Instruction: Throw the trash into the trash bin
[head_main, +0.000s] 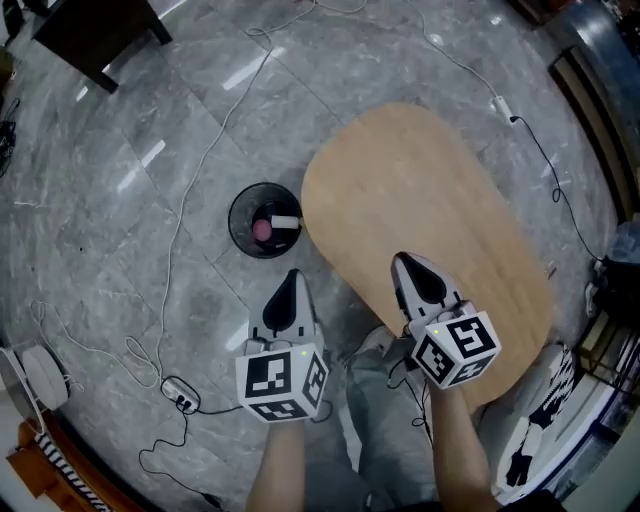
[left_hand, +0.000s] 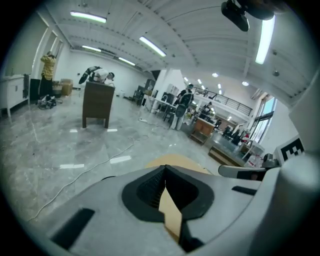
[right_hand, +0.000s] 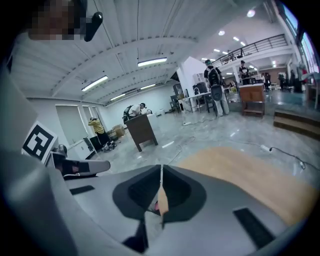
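A black round trash bin (head_main: 264, 221) stands on the grey floor left of the oval wooden table (head_main: 430, 200). Inside it lie a pink round piece (head_main: 262, 231) and a white piece (head_main: 285, 221). My left gripper (head_main: 292, 276) hovers just below the bin, over the floor, its jaws shut with nothing between them (left_hand: 165, 169). My right gripper (head_main: 403, 262) is over the table's near edge, also shut and holding nothing (right_hand: 160, 167). No loose trash shows on the tabletop.
Thin cables cross the floor, with a power strip (head_main: 180, 400) at the lower left and another (head_main: 503, 106) past the table. A dark wooden cabinet (head_main: 95, 30) stands at the top left. A white round device (head_main: 44, 375) sits at the left edge.
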